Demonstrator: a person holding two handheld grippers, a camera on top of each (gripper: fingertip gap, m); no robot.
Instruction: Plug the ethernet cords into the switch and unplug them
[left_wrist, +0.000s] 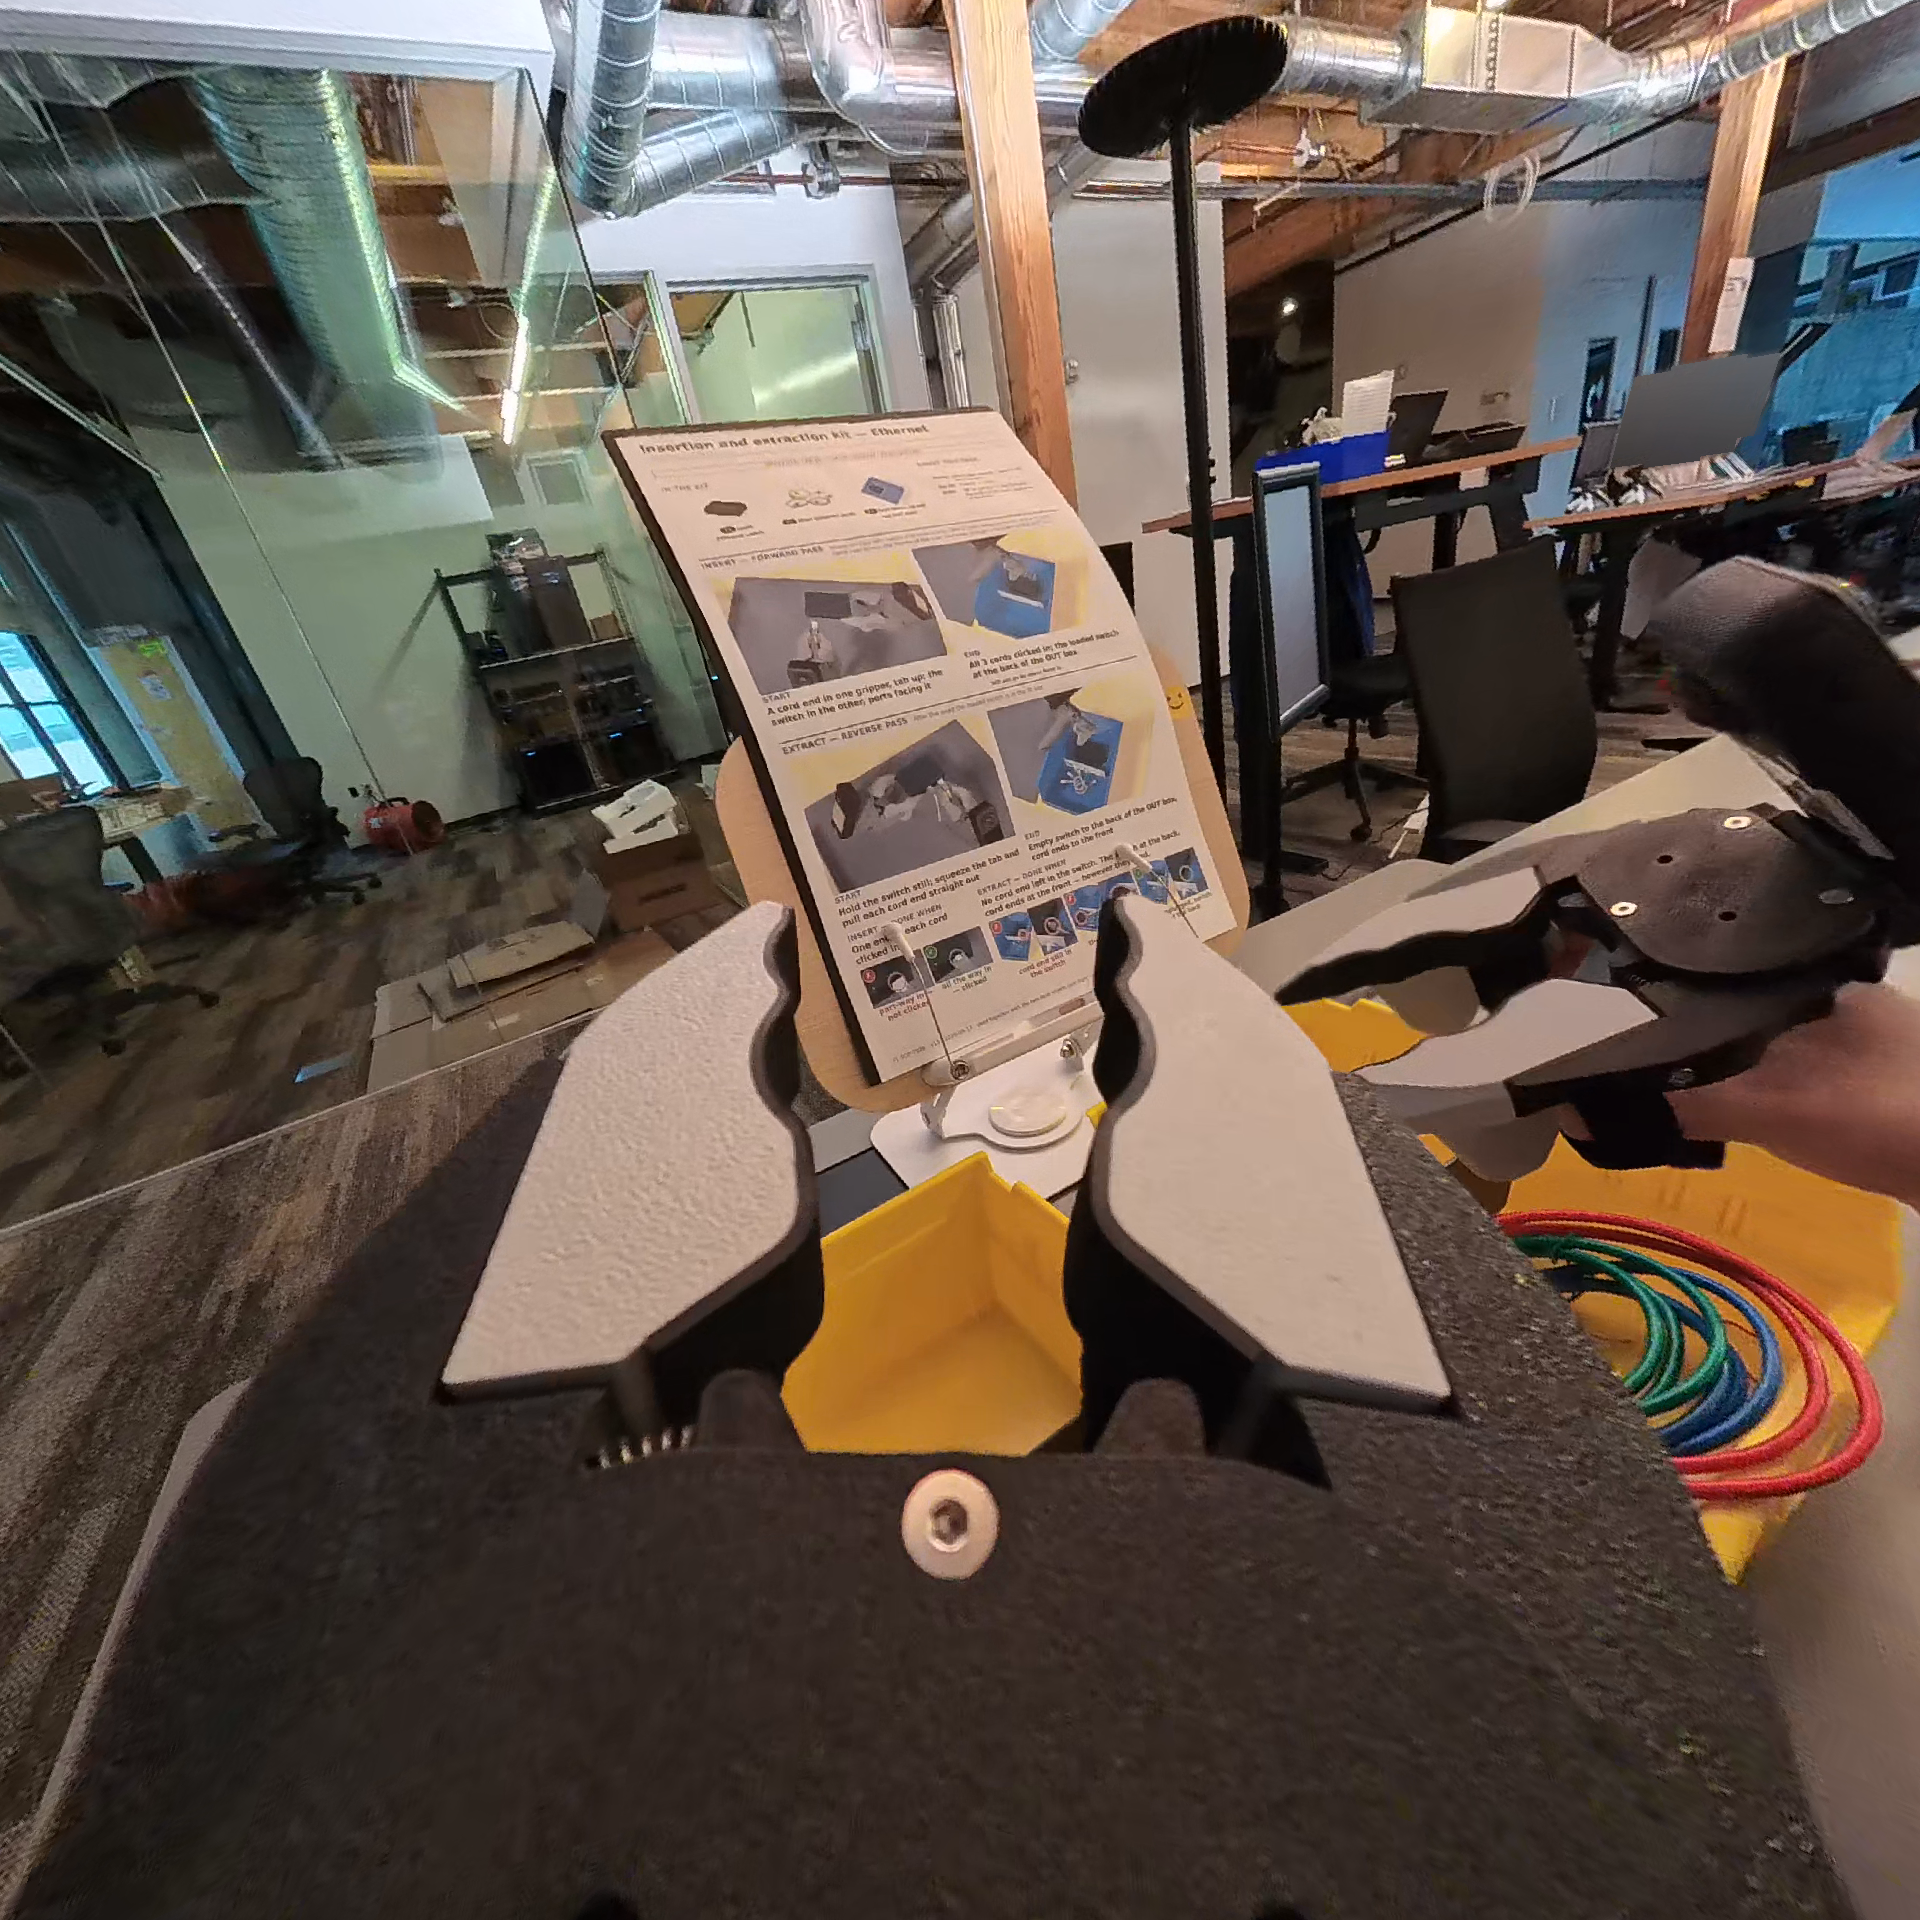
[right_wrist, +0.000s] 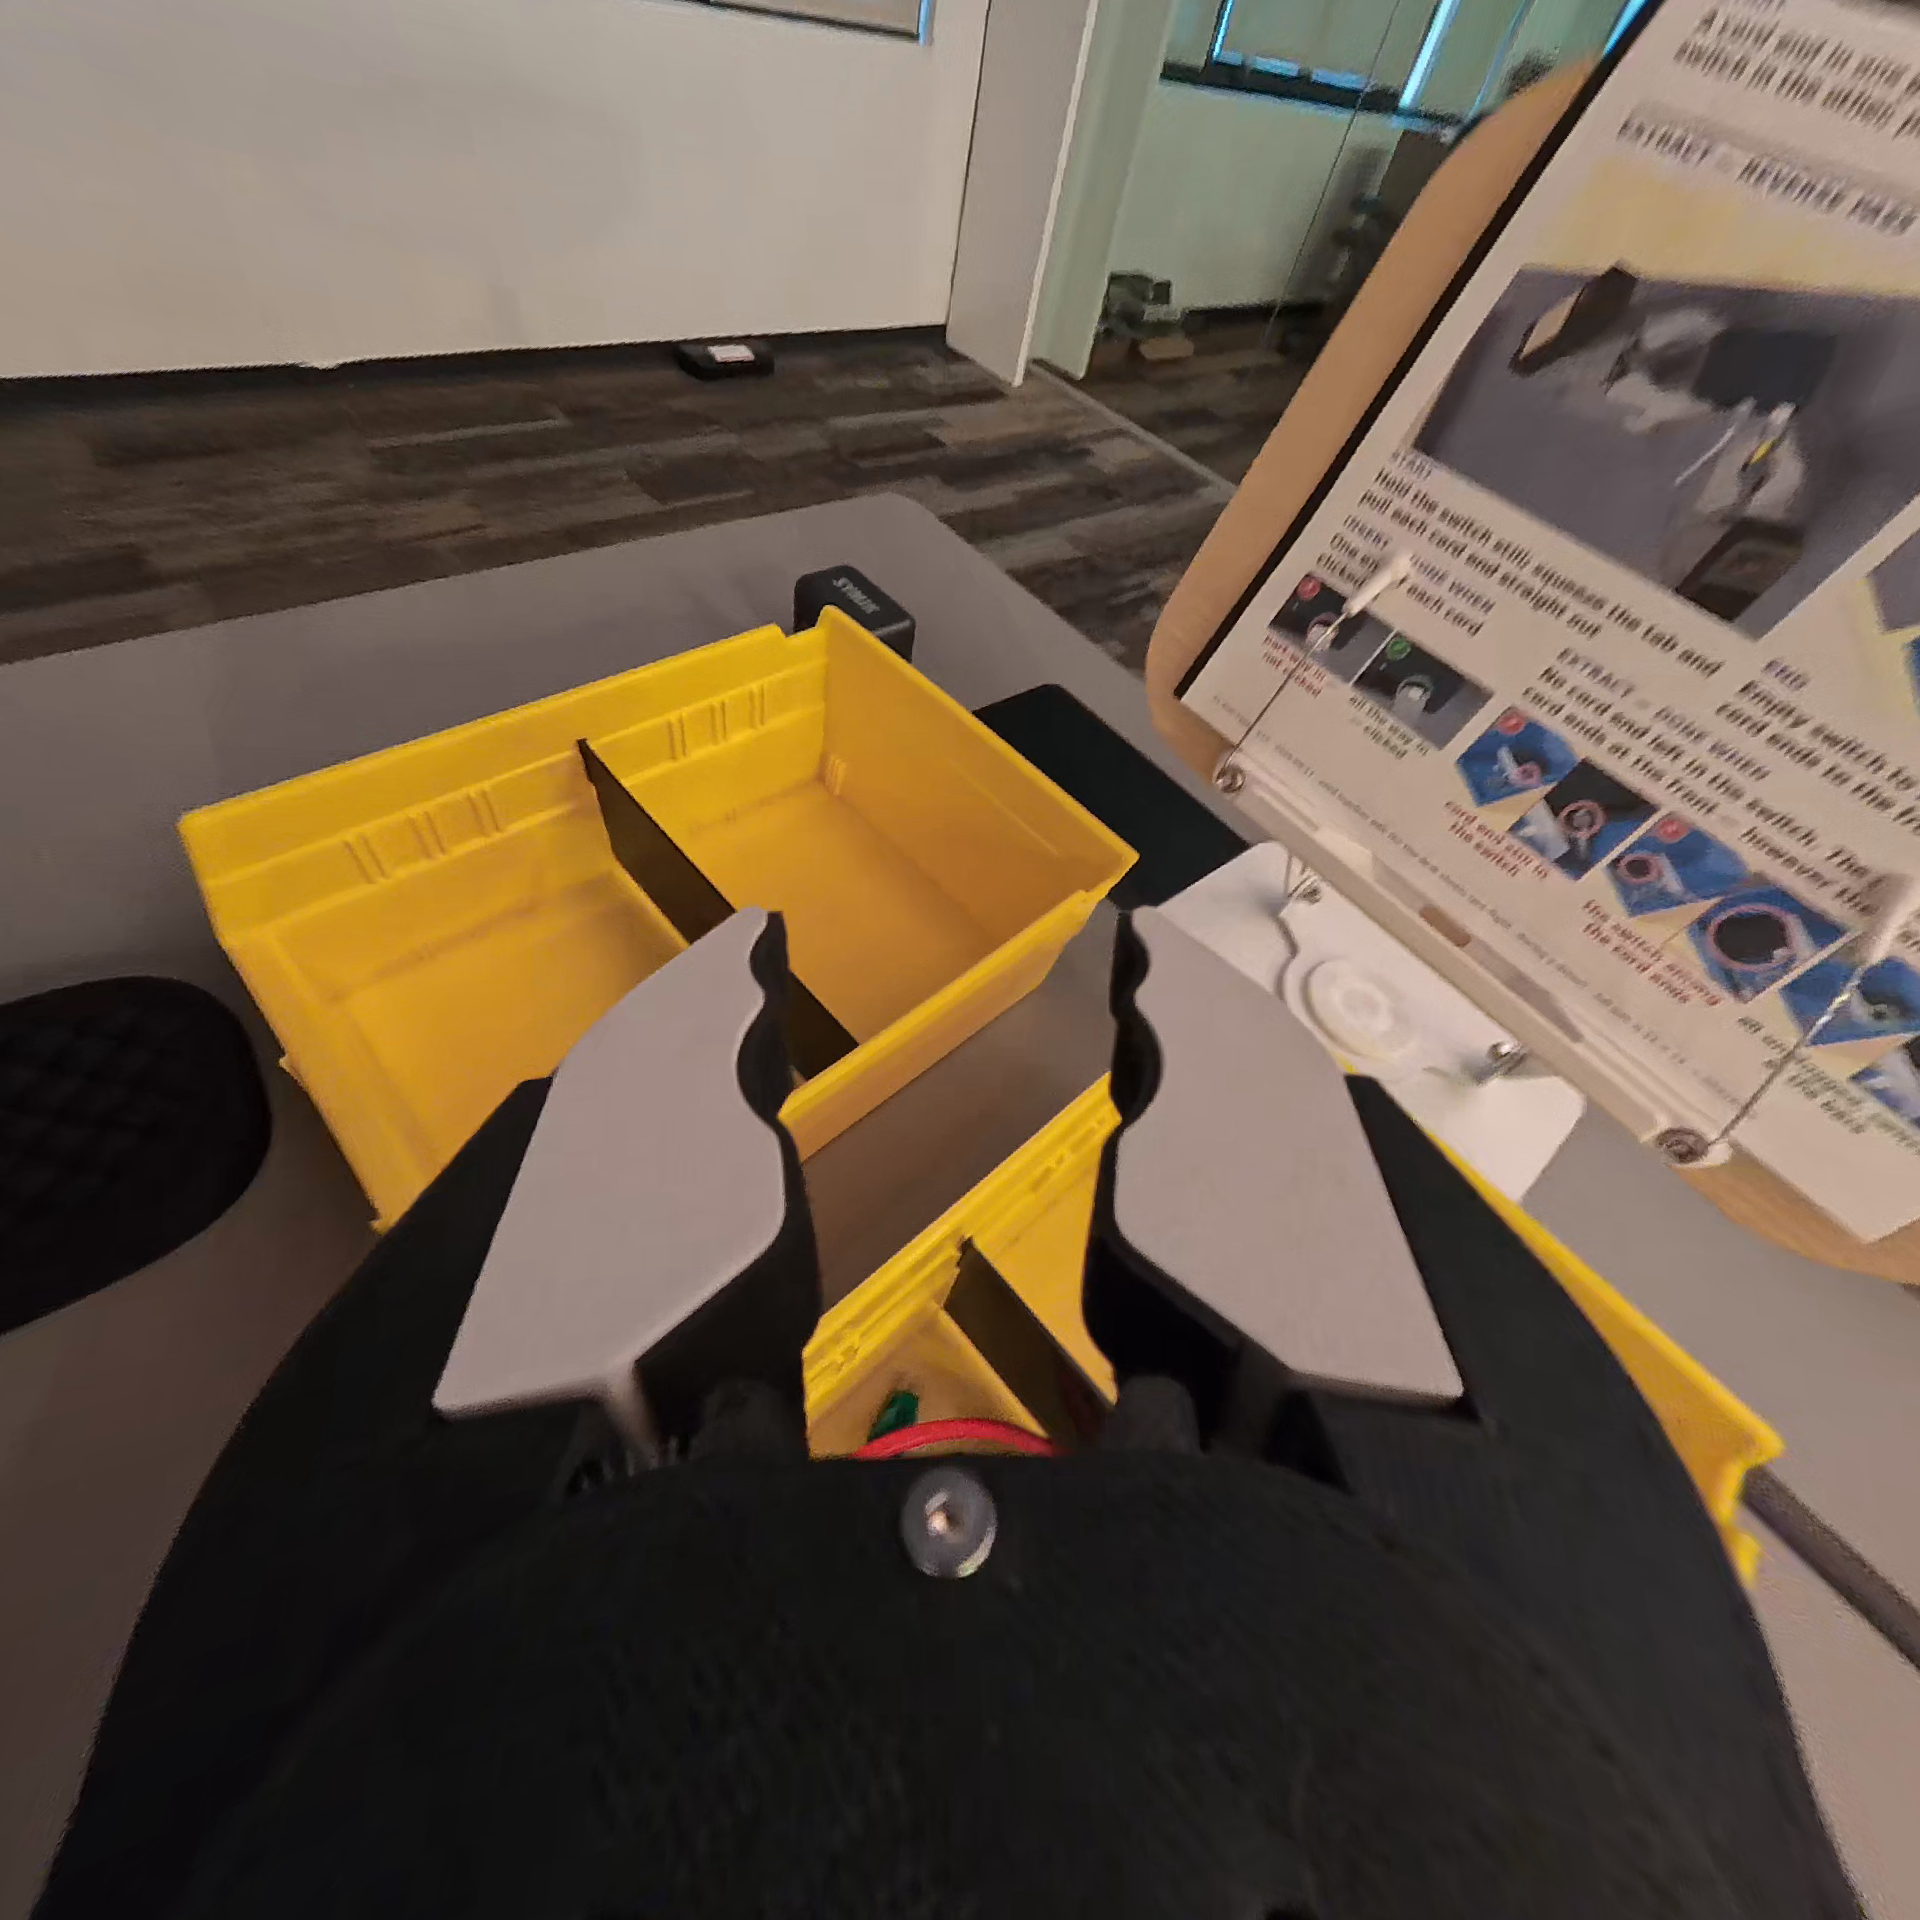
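My left gripper (left_wrist: 951, 935) is open and empty, held above a yellow bin (left_wrist: 935, 1299). Coiled red, blue and green ethernet cords (left_wrist: 1745, 1361) lie in a second yellow bin (left_wrist: 1766, 1226) to its right. My right gripper (right_wrist: 945, 935) is open and empty, above the near bin (right_wrist: 914, 1278); a red cord and a green plug (right_wrist: 935, 1429) show between its fingers. It also shows in the left wrist view (left_wrist: 1340, 1039), held by a hand. A small black box (right_wrist: 854, 613) stands behind the far bin; I cannot tell whether it is the switch.
The far yellow bin (right_wrist: 436, 831) has a black divider (right_wrist: 665, 862) and both halves are empty. An instruction sheet on a wooden stand (left_wrist: 935, 727) rises behind the bins, to the right in the right wrist view (right_wrist: 1558, 644). A black padded object (right_wrist: 104, 1132) lies at the left.
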